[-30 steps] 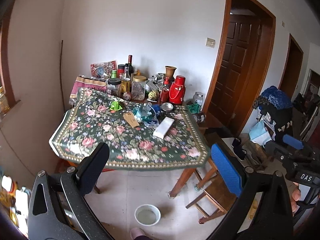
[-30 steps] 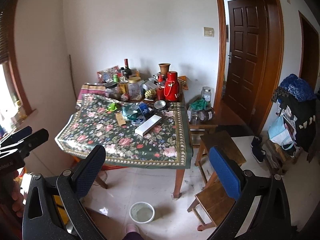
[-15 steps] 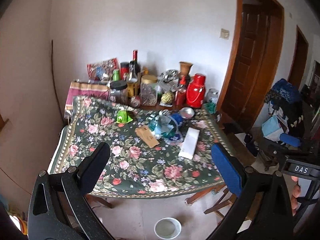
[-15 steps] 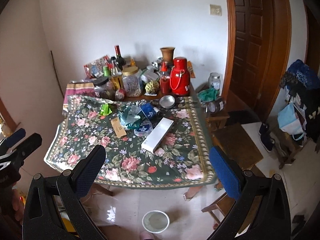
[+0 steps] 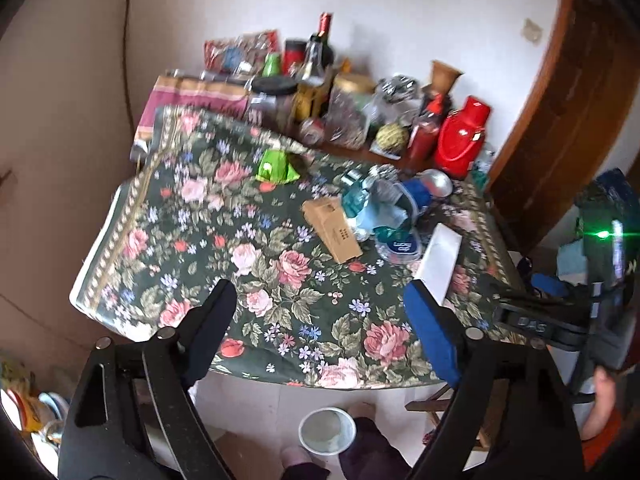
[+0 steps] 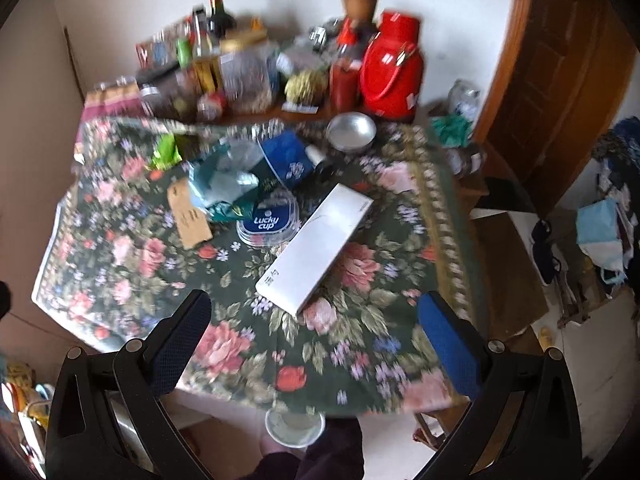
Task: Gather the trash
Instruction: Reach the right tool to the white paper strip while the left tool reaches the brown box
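Note:
Litter lies on a table with a floral cloth (image 5: 224,248): a long white box (image 6: 316,242) (image 5: 438,258), a flat brown carton (image 5: 332,229) (image 6: 188,214), a clear "Lucky cup" lid (image 6: 267,222) (image 5: 400,246), crumpled teal and blue wrappers (image 6: 224,184) (image 5: 376,204) and a green wrapper (image 5: 276,166) (image 6: 166,152). My left gripper (image 5: 320,320) is open and empty above the table's near edge. My right gripper (image 6: 312,320) is open and empty, just short of the white box. The right gripper also shows in the left wrist view (image 5: 560,320).
Bottles, jars, a red thermos (image 6: 390,74) and a metal bowl (image 6: 351,132) crowd the far side by the wall. A white cup (image 5: 327,432) stands on the floor below the table edge. A wooden stool (image 6: 508,264) and a brown door (image 6: 560,80) are at right.
Both grippers have moved forward and higher, now looking down on the table from close. The trash items fill more of both views. Both stay open.

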`<move>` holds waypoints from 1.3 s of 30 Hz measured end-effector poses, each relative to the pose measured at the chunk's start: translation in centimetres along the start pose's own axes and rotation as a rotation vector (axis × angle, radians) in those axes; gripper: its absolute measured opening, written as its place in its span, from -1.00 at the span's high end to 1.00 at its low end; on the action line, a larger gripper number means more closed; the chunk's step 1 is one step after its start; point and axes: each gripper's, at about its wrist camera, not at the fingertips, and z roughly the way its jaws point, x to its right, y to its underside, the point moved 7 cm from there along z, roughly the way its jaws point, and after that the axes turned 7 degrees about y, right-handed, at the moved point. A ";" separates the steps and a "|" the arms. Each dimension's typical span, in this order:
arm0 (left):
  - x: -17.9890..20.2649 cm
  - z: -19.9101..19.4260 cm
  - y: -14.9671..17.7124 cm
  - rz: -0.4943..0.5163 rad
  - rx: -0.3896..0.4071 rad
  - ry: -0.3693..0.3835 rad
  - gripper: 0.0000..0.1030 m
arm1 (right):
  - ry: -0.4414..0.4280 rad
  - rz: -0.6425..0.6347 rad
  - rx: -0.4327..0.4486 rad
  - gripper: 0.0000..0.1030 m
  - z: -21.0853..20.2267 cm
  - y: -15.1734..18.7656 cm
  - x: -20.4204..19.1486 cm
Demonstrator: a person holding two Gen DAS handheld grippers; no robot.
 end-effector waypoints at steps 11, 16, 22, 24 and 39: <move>-0.6 9.8 -1.5 -0.072 -0.116 -0.112 -0.52 | -0.048 -0.003 -0.179 -0.97 10.4 -2.9 -1.3; -0.3 14.4 -1.4 -0.073 -0.172 -0.122 -0.52 | -0.041 -0.053 -0.190 -0.96 11.6 -2.3 -1.9; -0.3 19.4 -0.9 -0.098 -0.240 -0.126 -0.52 | 0.017 -0.165 -0.176 -0.96 11.7 -1.1 -1.2; -0.4 20.6 -0.9 -0.118 -0.255 -0.133 -0.52 | 0.032 -0.174 -0.176 -0.96 11.7 -0.7 -0.2; -1.9 24.5 -1.0 -0.158 -0.239 -0.222 -0.52 | 0.025 -0.099 -0.150 -0.34 12.5 -2.0 5.5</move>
